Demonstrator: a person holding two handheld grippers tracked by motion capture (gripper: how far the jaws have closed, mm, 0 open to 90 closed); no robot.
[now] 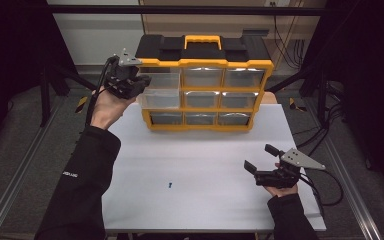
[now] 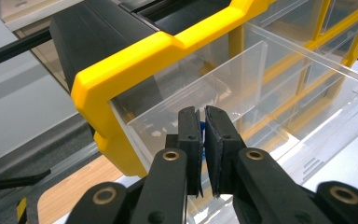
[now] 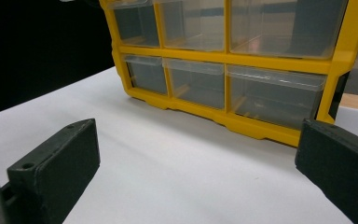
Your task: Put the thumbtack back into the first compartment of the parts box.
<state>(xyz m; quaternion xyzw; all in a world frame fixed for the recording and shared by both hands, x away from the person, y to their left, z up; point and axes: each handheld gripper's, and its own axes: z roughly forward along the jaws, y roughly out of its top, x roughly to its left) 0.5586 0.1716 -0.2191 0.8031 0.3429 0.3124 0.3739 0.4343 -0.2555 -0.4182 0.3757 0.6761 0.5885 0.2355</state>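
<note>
- Two grippers going here, one in each of my hands, and they're well apart on the table.
- Left gripper is up at the far left, right against the top-left corner of the yellow organizer.
- Its jaws are pressed nearly together, and in the left gripper view there's a small blue thing pinched between the pads. Can't tell what it is exactly, too little of it pokes out.
- Those jaws sit just over the clear drawer, which is pulled out of the top-left slot toward me. The tips hang above its near wall, over the open inside.
- Top-left drawer shows in the high view too, sticking out farther than the rest.
- Right gripper rests low at the near right of the white table, pointing left-ish toward the organizer.
- Its jaws are spread wide with nothing between them, just bare tabletop in the right gripper view.
- From that view I'm looking at the organizer's lower drawers, all pushed in.
- One more tiny blue piece lies on the table near the front edge, between my two arms and well away from both grippers.
- Black lid and yellow handle sit on top of the organizer at the far side.
</note>
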